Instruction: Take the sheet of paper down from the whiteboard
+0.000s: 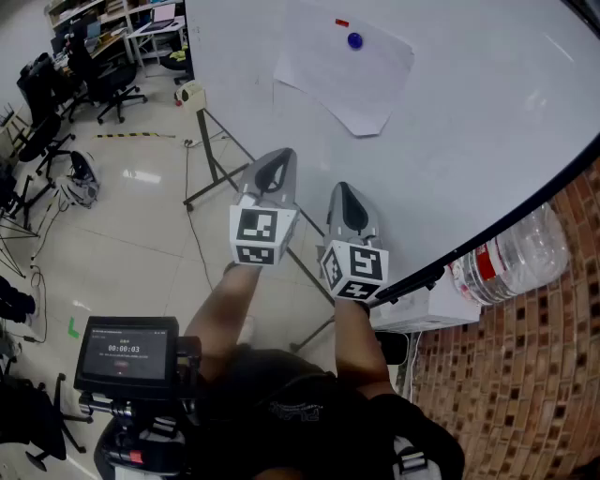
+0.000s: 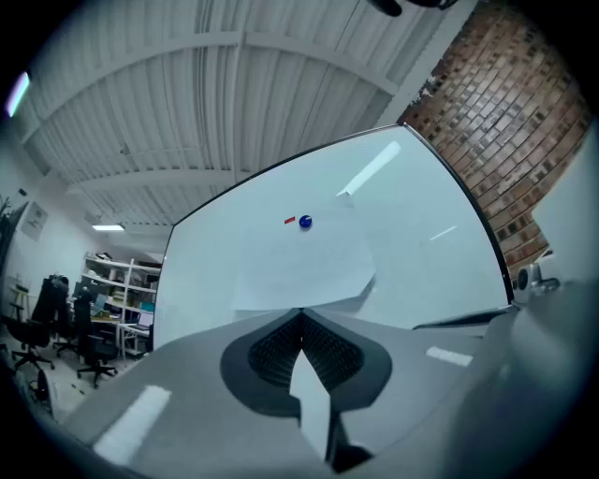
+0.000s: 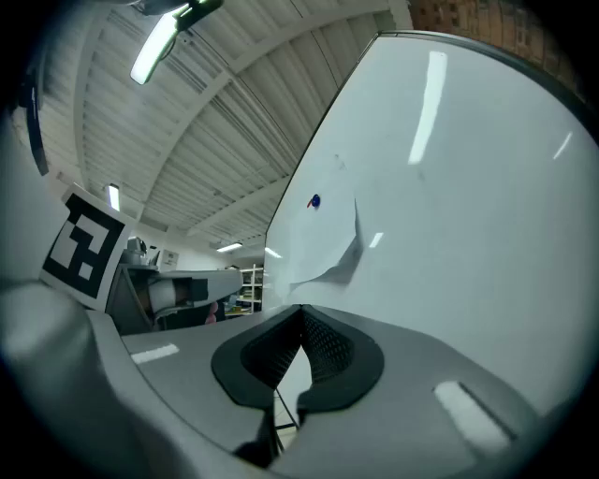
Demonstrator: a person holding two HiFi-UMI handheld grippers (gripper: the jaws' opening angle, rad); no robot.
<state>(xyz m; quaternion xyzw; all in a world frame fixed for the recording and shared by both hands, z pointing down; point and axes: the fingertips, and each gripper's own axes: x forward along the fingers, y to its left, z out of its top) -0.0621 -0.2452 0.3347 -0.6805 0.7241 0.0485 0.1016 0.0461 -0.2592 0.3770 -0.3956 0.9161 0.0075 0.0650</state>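
A white sheet of paper (image 1: 343,66) hangs on the whiteboard (image 1: 487,122), pinned near its top by a blue round magnet (image 1: 354,40) beside a small red mark (image 1: 341,22). Its lower corner curls off the board. My left gripper (image 1: 272,171) and right gripper (image 1: 344,199) are side by side below the sheet, both shut and empty, clear of the board. In the left gripper view the paper (image 2: 304,267) and magnet (image 2: 305,222) sit just above the closed jaws (image 2: 299,313). In the right gripper view the paper (image 3: 318,248) is ahead, seen edge-on.
The whiteboard stands on a metal frame (image 1: 214,159) on a tiled floor. A brick wall (image 1: 506,375) and a large water bottle (image 1: 511,258) are at the right. Office chairs (image 1: 103,80) and desks are at far left. A small screen (image 1: 125,352) is mounted low left.
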